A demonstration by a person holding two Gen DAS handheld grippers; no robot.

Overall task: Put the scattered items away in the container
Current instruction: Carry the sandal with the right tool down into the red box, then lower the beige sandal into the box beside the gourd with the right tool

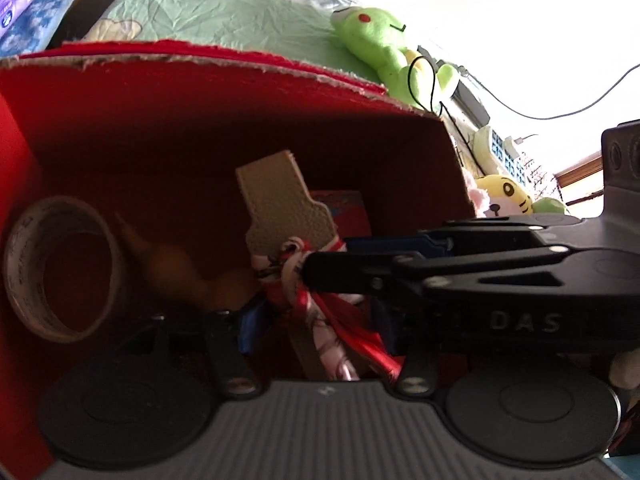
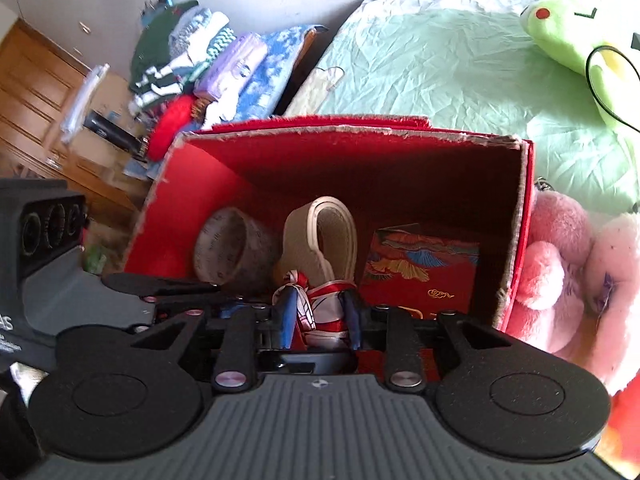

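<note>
The right gripper [image 2: 318, 318] pinches a red-and-white patterned scarf [image 2: 316, 312] between its blue pads, the bundle bunched up between the fingers and hanging just inside the near edge of the red cardboard box [image 2: 352, 136]. The left gripper [image 1: 316, 320] reaches into the same box from the other side; its jaws stand partly spread around the same cloth, and I cannot tell whether its pads press on it.

To finish well, lower the scarf onto the bare floor of the box before letting go, so the loose ends fall inside and not over the rim. Let one claw free first, then the other, and lift straight out to avoid dragging fabric along.

Just past the scarf lies a beige belt [image 2: 320, 236], with a tape roll [image 2: 228, 248] to its left and a red patterned packet [image 2: 420, 268] to its right. Beyond the box, a green plush frog [image 2: 568, 40] rests on the bed
</note>
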